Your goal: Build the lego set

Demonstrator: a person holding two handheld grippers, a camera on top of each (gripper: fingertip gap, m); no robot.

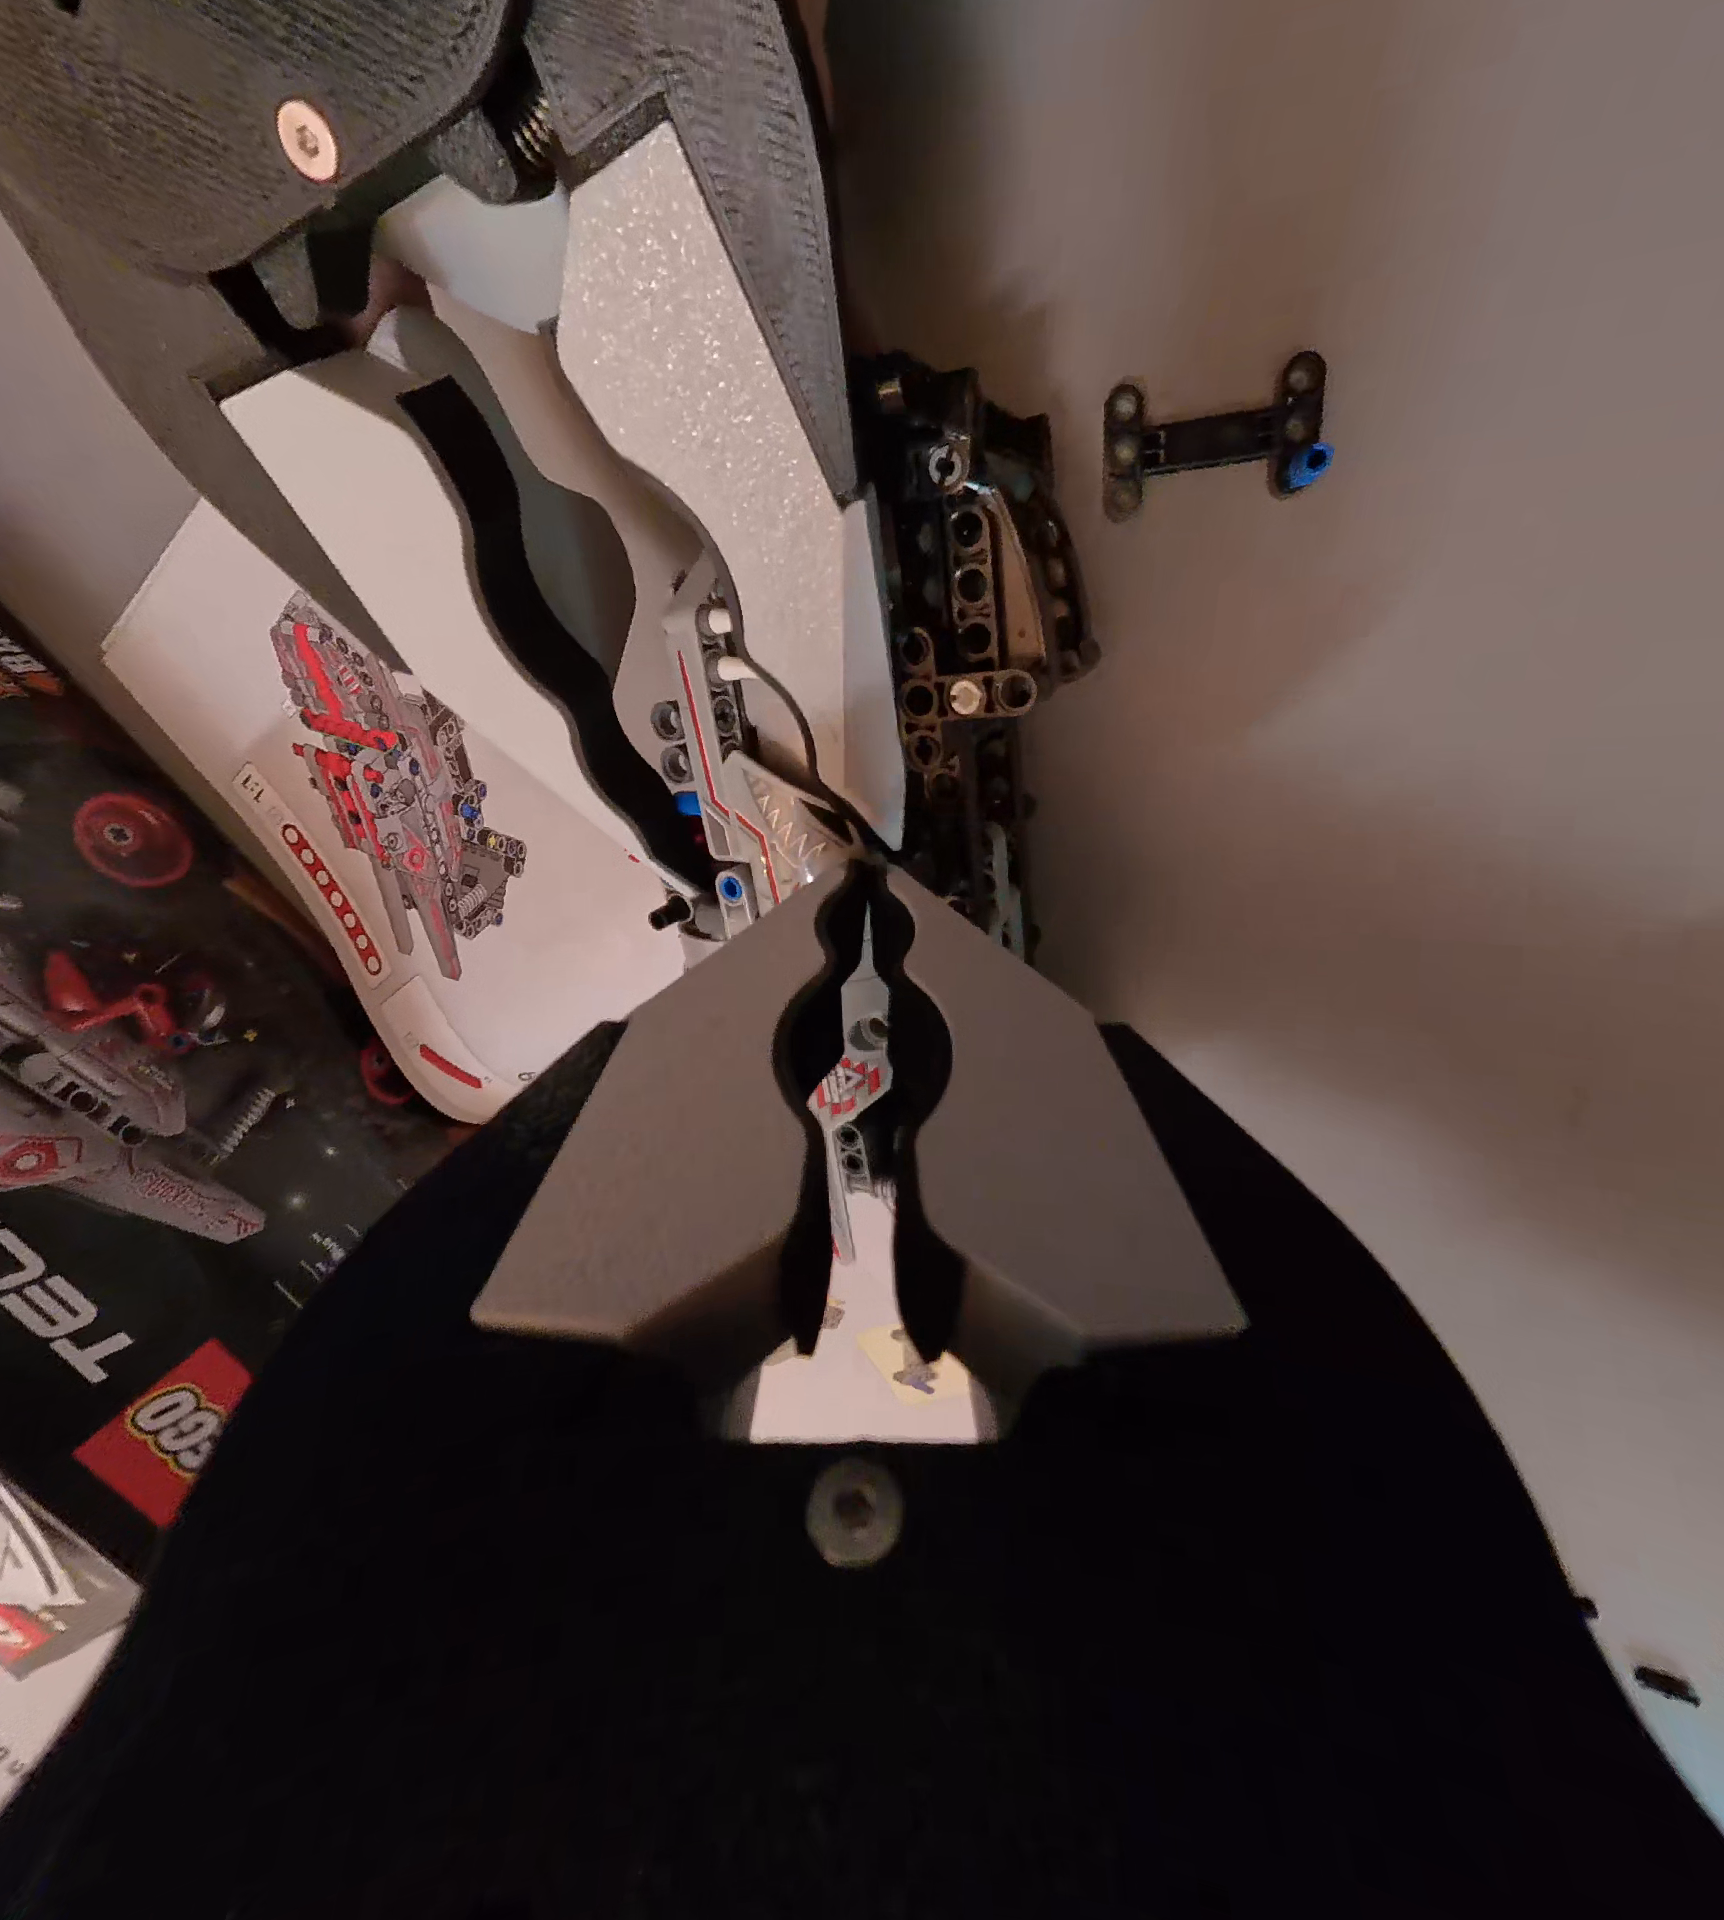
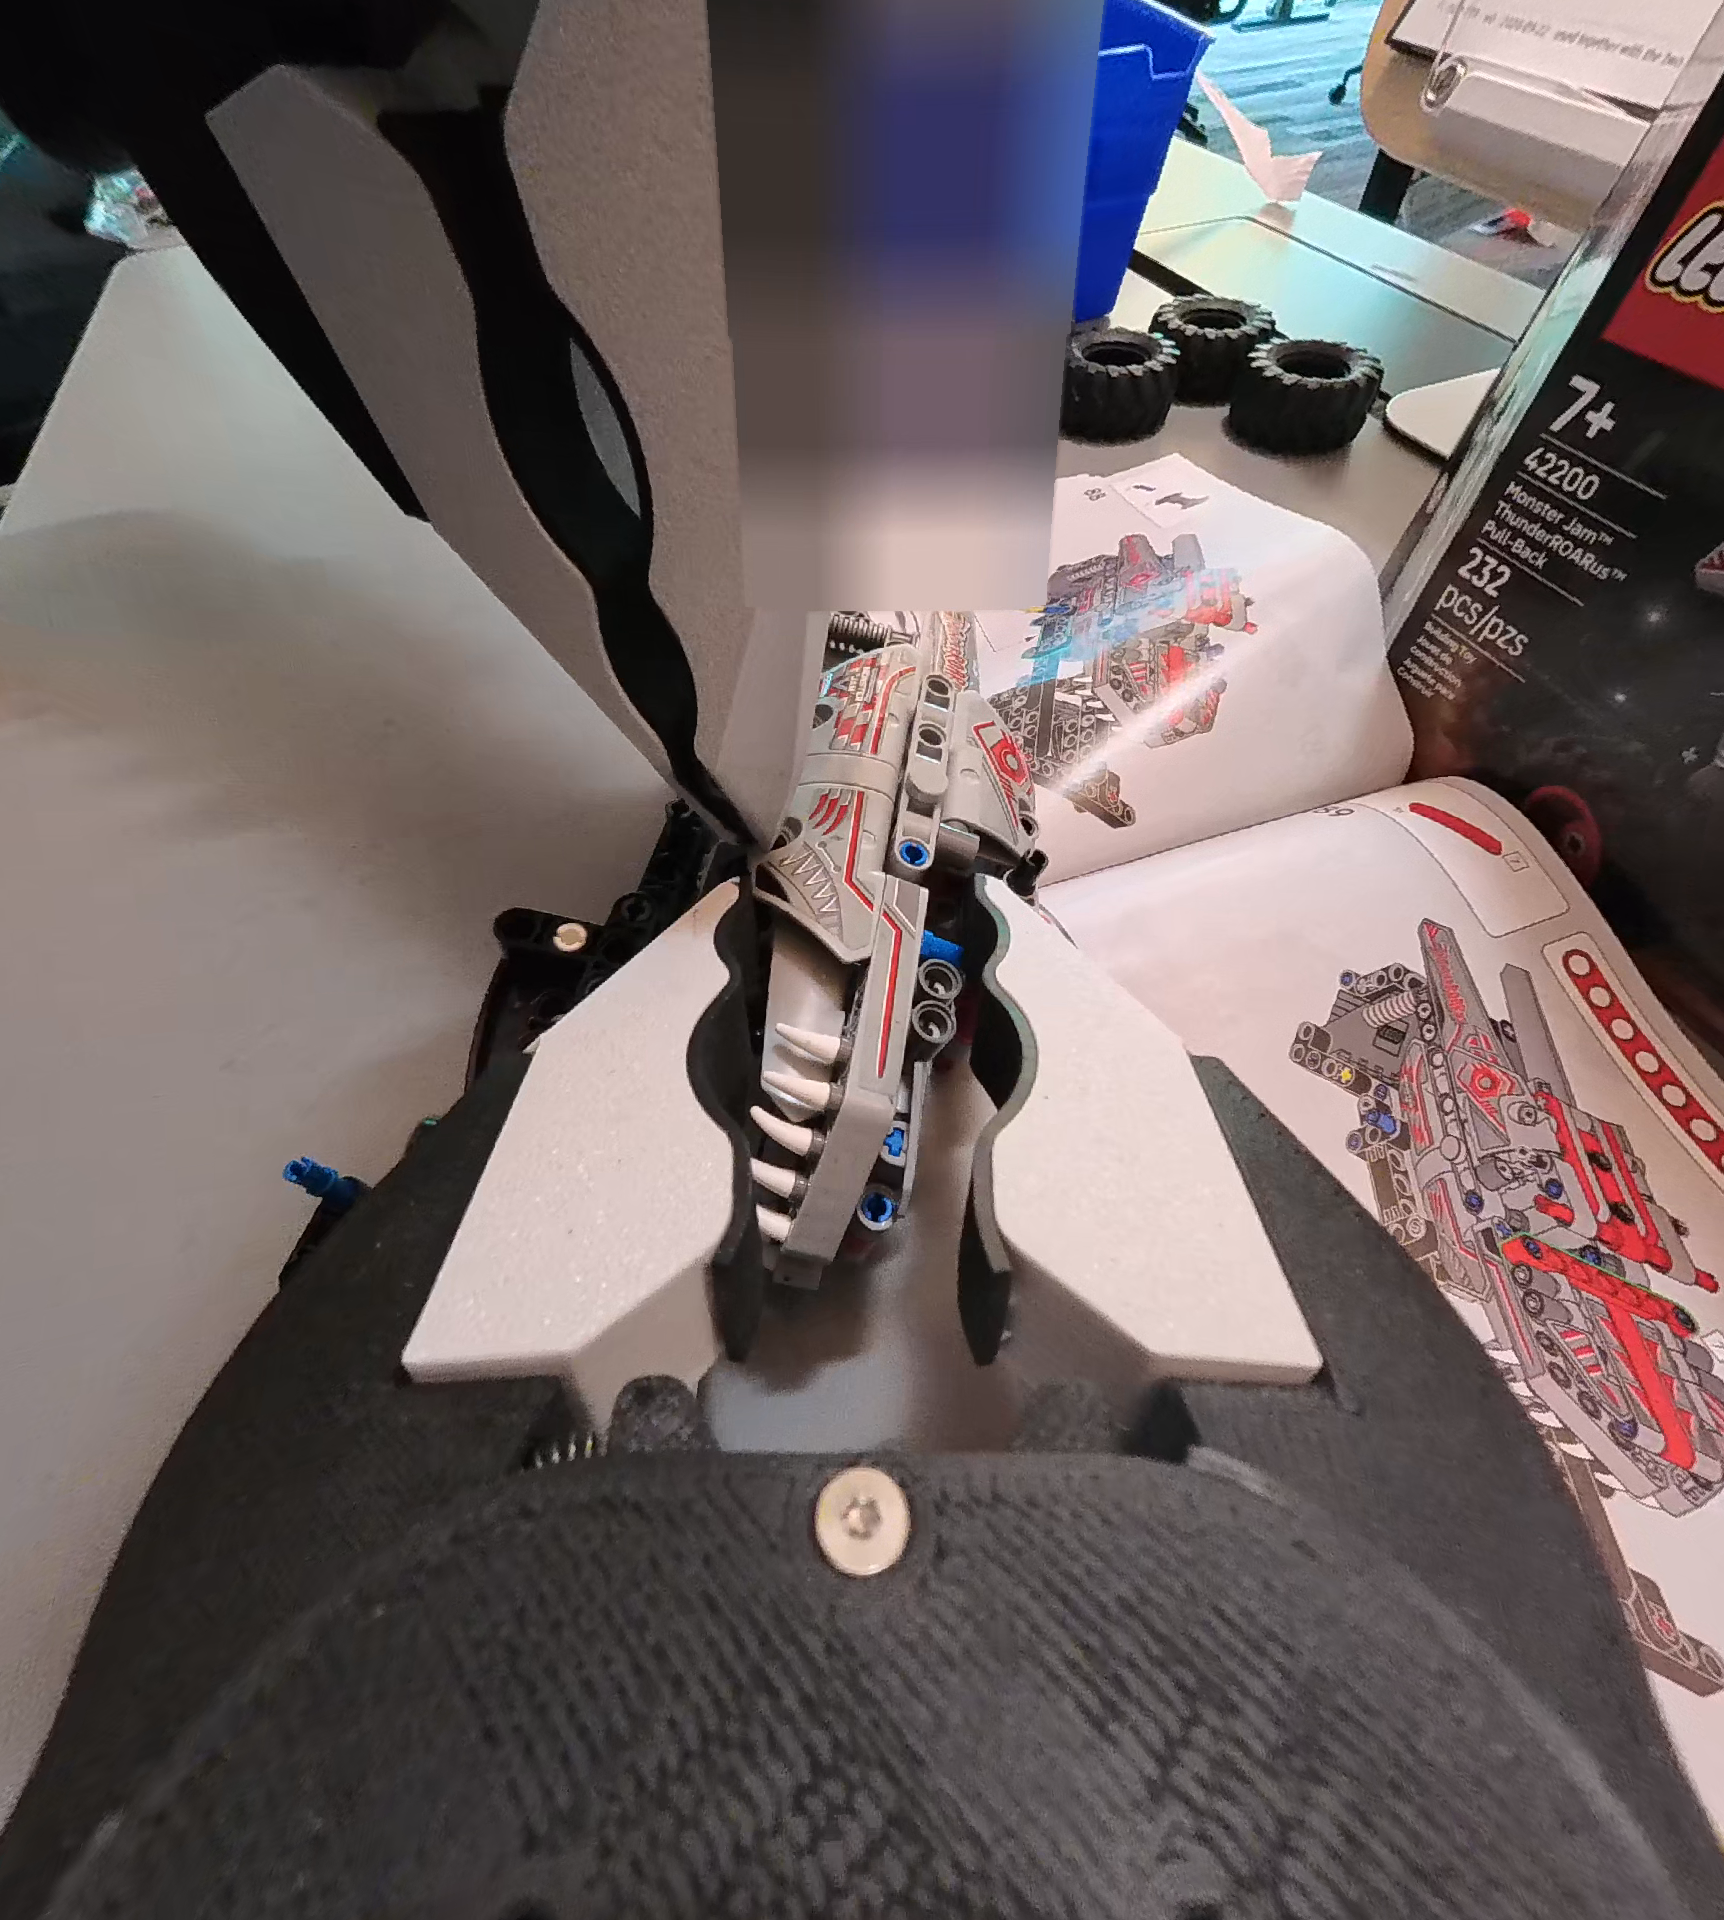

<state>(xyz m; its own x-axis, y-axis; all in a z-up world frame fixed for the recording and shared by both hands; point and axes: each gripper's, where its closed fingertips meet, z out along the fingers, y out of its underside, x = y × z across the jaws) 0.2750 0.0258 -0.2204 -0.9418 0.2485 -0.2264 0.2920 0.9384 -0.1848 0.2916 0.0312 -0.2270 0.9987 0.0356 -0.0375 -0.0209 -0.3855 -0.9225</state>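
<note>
The grey Lego body (image 2: 837,1039), with red markings, white teeth and blue pins, is held between both grippers above the table. My right gripper (image 2: 863,914) is shut on its toothed end. My left gripper (image 1: 863,883) is shut on a thin grey panel (image 1: 842,1101) of the same body. In the right wrist view the left gripper (image 2: 728,826) comes in from the upper left and pinches the body's edge. In the left wrist view the right gripper (image 1: 770,831) reaches in from the top. The black chassis (image 1: 972,603) lies on the table just behind and also shows in the right wrist view (image 2: 567,956).
A small black piece with a blue pin (image 1: 1211,436) lies on the white table. A loose blue pin (image 2: 312,1179) lies left of my right gripper. The open instruction booklet (image 2: 1460,1039) and the Lego box (image 2: 1668,416) are to the right. Three black tyres (image 2: 1211,364) stand behind. Left and right tips are no more than a few centimetres apart.
</note>
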